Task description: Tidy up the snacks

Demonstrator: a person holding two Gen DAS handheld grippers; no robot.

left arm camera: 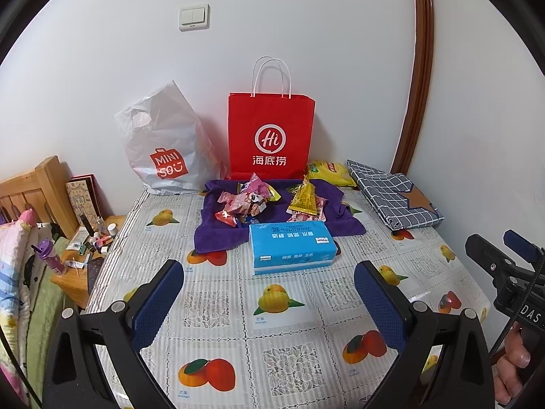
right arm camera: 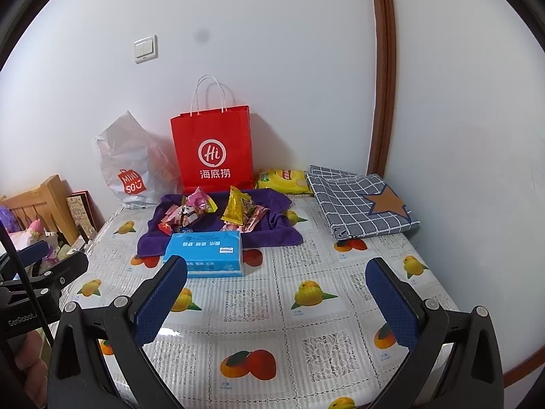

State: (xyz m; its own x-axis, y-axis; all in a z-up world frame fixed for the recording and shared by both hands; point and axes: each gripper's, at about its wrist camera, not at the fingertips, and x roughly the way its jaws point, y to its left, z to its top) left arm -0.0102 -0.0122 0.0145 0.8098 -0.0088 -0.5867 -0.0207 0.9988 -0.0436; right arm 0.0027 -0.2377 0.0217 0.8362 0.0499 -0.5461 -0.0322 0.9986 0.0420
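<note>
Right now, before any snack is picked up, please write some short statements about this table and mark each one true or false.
1. The snack packets lie on the purple cloth. True.
2. The red paper bag with white handles lies flat on the table. False: it stands upright against the wall.
3. The blue tissue pack sits nearer the cameras than the snacks. True.
4. The left tongs hold a snack. False: they are open and hold nothing.
5. The white plastic bag with a red logo stands to the right of the red bag. False: it stands to its left.
6. The right tongs are open above the fruit-print tablecloth. True.
</note>
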